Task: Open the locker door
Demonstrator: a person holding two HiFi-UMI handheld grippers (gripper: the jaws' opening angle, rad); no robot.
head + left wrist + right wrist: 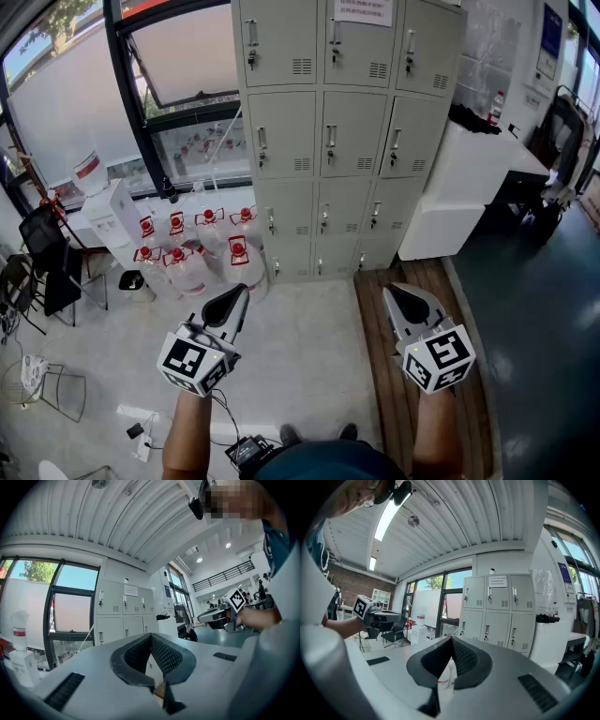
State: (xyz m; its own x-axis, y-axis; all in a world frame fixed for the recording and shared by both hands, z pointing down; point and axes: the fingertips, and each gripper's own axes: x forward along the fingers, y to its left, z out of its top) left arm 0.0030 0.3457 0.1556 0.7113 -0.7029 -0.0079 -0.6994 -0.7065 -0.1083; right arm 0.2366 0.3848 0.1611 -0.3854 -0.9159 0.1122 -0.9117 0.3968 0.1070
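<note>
Head view | locker bank (323, 131) upper centre, well ahead | left gripper (240, 292), right gripper (394, 294) about equally near | both jaws together, empty

Head view: steeply down over left tool (238, 294), right tool (395, 293) and floor (309, 347); lockers (328, 131) well ahead. Tool views: low, tilted up along own jaws; all three share the lockers.

Water jugs (192, 262) cluster beside a dispenser (111, 217) — black chair (53, 261) nearby
</note>
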